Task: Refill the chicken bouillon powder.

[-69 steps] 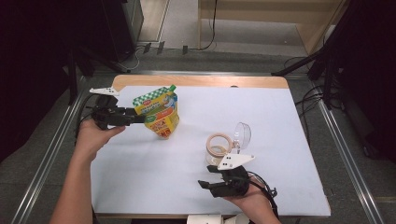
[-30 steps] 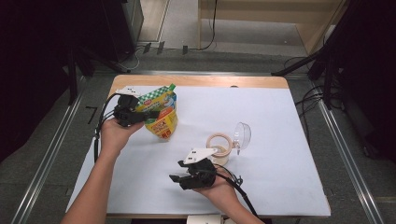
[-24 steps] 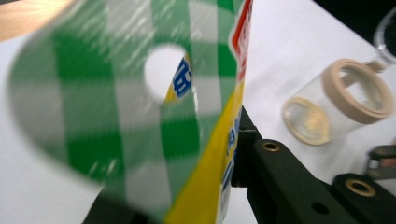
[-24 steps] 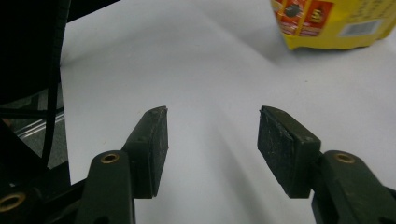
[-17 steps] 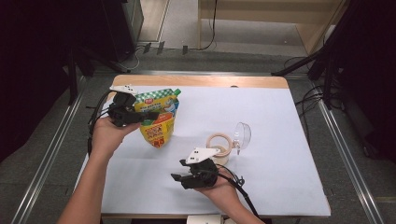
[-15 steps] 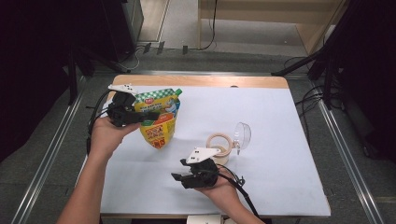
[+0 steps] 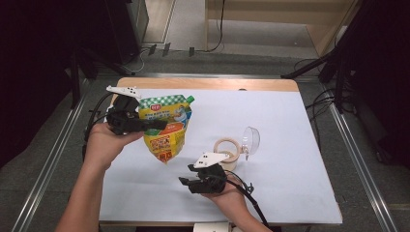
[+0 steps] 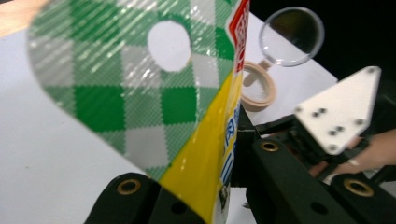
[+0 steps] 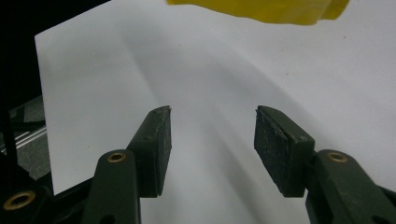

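A yellow and green spout pouch [image 7: 164,128] hangs clear of the white sheet at the left, its green-checked top up and its yellow bottom pointing down. My left gripper [image 7: 155,124] is shut on its upper edge; in the left gripper view the checked top [image 8: 140,93] rises from between the two jaws of that gripper [image 8: 205,196]. My right gripper [image 7: 186,182] rests low near the front middle, open; its jaws have just been closing a little, with nothing between them [image 9: 212,135]. The pouch's yellow bottom [image 9: 261,9] hangs beyond them.
A beige tape roll [image 7: 226,150] lies right of centre, with a clear round disc [image 7: 250,141] standing just beside it. The white sheet [image 7: 290,193] covers a wooden table [image 7: 217,83]. Metal rails and cables run along both sides.
My left hand has lifted the pouch off the sheet and carried it a little nearer and rightward; it now hangs free. My right hand has kept still over the last second.
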A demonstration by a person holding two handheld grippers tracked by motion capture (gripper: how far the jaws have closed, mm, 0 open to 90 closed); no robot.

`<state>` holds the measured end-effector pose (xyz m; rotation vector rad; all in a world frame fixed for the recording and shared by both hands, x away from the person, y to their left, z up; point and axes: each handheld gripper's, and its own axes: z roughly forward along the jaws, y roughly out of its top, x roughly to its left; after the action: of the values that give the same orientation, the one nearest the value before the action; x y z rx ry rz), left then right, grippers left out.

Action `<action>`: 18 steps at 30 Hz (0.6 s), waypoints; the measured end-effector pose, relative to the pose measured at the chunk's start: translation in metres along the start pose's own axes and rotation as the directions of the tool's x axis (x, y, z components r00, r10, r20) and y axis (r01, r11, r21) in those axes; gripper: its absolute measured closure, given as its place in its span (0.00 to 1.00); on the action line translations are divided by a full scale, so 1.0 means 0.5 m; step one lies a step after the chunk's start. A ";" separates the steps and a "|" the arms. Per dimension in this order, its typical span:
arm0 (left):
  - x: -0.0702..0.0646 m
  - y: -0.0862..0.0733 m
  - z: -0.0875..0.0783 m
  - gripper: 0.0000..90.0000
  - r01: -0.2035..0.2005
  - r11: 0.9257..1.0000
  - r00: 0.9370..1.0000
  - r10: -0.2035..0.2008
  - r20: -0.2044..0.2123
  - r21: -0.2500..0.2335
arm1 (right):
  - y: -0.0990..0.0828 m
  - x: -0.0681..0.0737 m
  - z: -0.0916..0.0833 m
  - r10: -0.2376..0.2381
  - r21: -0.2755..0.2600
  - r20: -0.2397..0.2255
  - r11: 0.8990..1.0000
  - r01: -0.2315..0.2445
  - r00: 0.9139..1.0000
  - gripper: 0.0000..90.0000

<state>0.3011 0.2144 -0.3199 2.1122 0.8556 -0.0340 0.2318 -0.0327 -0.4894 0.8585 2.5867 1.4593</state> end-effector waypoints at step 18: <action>-0.115 -0.001 0.016 0.99 -0.098 0.994 0.991 0.093 0.093 0.052 | 0.004 -0.012 -0.007 0.036 -0.068 0.079 0.997 -0.031 0.996 0.80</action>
<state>0.2587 0.1764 -0.3080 2.1845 0.7068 -0.1035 0.2367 -0.0374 -0.4870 0.9366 2.4636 1.4785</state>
